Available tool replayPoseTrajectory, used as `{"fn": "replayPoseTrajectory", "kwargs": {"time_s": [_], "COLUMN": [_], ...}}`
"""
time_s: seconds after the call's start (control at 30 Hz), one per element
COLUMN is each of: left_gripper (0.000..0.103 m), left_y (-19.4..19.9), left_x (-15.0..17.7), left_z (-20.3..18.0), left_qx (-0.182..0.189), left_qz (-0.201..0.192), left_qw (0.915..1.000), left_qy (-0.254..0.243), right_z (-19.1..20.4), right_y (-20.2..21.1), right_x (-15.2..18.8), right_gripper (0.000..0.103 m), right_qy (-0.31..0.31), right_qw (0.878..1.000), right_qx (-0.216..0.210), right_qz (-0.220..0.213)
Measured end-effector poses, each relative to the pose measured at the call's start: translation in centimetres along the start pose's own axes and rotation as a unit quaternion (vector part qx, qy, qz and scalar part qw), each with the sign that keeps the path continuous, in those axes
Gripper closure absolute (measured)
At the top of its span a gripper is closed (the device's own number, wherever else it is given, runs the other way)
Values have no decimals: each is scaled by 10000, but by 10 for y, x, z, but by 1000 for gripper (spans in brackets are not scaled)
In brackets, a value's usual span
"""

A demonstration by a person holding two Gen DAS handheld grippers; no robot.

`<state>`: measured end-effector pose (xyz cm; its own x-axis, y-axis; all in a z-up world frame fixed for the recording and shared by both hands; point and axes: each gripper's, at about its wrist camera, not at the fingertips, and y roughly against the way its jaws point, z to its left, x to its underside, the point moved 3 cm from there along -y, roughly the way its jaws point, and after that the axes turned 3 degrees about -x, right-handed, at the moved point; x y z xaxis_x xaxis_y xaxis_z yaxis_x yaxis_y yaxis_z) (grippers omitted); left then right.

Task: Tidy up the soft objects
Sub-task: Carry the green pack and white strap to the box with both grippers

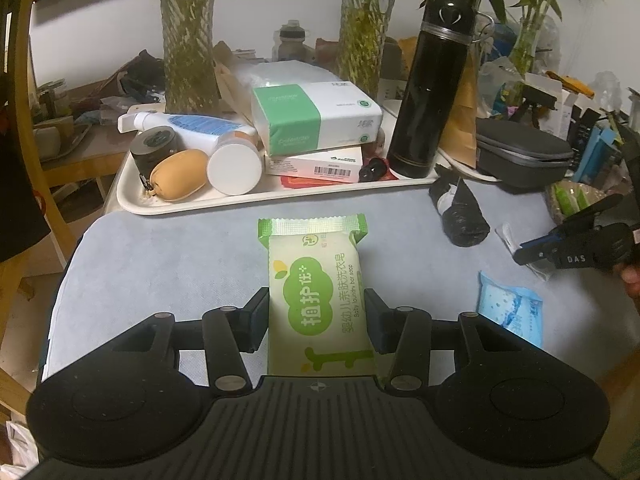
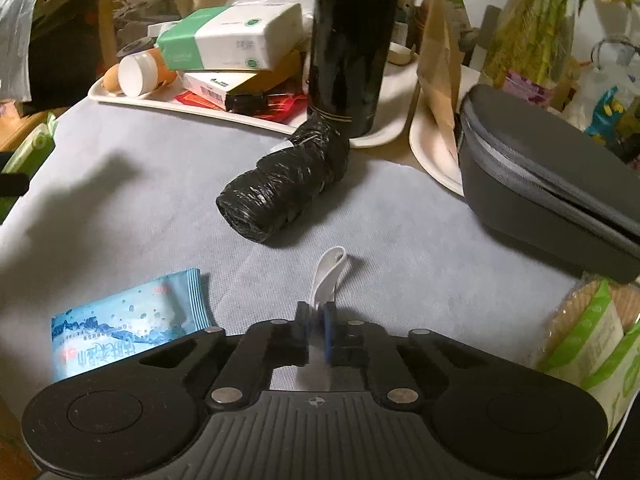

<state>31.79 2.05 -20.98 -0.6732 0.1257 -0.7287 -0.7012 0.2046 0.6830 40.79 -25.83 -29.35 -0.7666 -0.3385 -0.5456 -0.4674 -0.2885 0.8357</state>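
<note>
1. Left wrist view: the left gripper (image 1: 318,320) has its jaws clamped on the sides of the green soap pack (image 1: 318,296), pads pressing the wrapper at mid-length. Pinching across the narrow width looks deliberate, since it keeps a soft pack from folding.
2. The pack points away toward the white tray (image 1: 132,200) at the far edge of the grey mat (image 1: 160,264). Whether it is lifted or resting on the mat, cannot tell.
3. Right wrist view: the right gripper (image 2: 316,320) has its jaws closed on a thin white strip (image 2: 330,276), which sticks out ahead of the tips in a small loop. A flat item leaves almost no gap, so near-full closure fits.
4. The blue wipes packet (image 2: 128,320) lies flat on the mat, near left of the right gripper, untouched.
5. The black bag roll (image 2: 286,184) lies further out, its far end close to the black flask (image 2: 352,40) on the tray.
6. Judgement: both grippers are loaded, and the tray, already crowded, looks like the drop zone.
</note>
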Motion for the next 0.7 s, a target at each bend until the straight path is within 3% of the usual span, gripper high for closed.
{"fn": "replayPoseTrajectory", "kwargs": {"time_s": [0.33,0.7], "left_gripper": [56,56], "left_y": [14,76], "left_x": [-9,-26], "left_z": [8,-2], "left_qx": [-82,-164], "left_qz": [-21,-183], "left_qw": [9997,9996], "left_qy": [222,-159], "right_z": [8,17], "right_y": [33,104], "right_x": [-7,-12], "right_gripper": [99,98], "right_qy": [91,-127], "right_qw": [9999,9991], "right_qx": [-102,-157], "right_qz": [-96,-377]}}
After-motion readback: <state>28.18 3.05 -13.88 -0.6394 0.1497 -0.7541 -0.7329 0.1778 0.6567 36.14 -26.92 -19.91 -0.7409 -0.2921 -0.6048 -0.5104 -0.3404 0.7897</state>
